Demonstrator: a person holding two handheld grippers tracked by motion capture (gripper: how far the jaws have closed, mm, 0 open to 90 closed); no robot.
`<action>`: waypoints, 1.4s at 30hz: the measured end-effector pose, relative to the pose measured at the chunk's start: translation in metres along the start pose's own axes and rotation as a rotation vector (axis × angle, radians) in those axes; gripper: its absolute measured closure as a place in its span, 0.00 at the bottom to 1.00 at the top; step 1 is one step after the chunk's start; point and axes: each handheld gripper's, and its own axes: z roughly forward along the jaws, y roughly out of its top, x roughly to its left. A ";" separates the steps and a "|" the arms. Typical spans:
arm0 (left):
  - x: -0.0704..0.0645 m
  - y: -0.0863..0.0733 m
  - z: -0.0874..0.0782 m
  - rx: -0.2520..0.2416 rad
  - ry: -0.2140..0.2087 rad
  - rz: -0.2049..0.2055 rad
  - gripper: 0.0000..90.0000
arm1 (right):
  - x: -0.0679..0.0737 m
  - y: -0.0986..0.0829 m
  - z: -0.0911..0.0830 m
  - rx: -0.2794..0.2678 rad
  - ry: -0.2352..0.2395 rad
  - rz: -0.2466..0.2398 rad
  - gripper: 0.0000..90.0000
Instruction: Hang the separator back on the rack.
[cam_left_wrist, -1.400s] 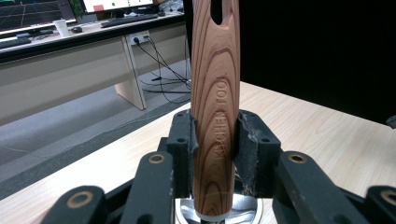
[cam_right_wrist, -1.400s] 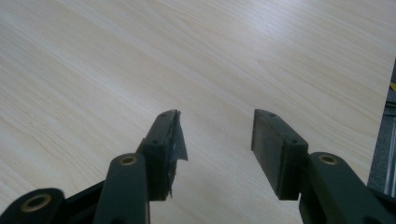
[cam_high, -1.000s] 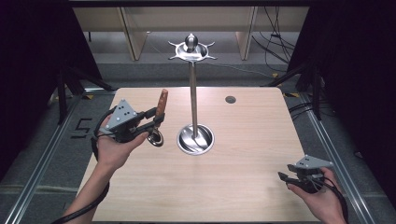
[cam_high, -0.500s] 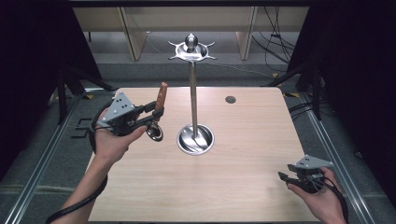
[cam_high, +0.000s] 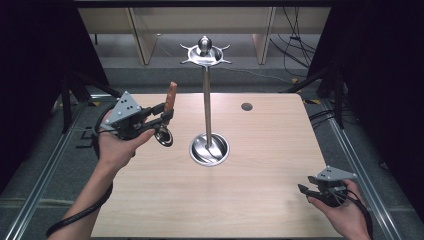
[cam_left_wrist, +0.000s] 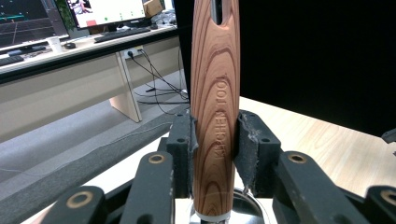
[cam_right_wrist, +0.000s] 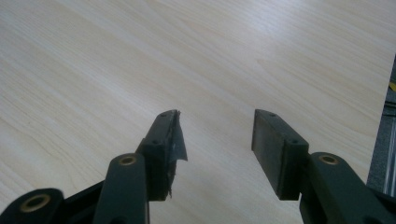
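High view: my left hand-held gripper is clamped on the wood-handled steel utensil, lifted left of the tall steel hook stand on the pale wood-grain desk. I'd guess hanging it is what's left.

Left gripper view: smooth striped handle stamped KITCHEN TOOL, pinched between worn pads.

Right gripper view: right hand-held gripper gapes wide, empty, well right of the stand.

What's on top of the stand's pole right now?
A flat metal disc with short hook arms sits atop the stand, capped by a round knob. Nothing hangs from the hooks. The left gripper holds the wooden-handled utensil beside the pole.
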 end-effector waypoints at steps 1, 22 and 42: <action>0.000 0.001 0.000 -0.001 0.001 -0.002 0.75 | 0.000 0.000 0.000 0.000 0.000 0.000 0.58; 0.008 0.022 0.006 -0.015 -0.010 0.018 0.75 | 0.000 0.000 0.000 -0.002 0.000 -0.005 0.58; 0.024 0.040 0.011 -0.022 -0.077 0.015 0.75 | -0.001 0.000 0.000 0.009 0.005 0.002 0.58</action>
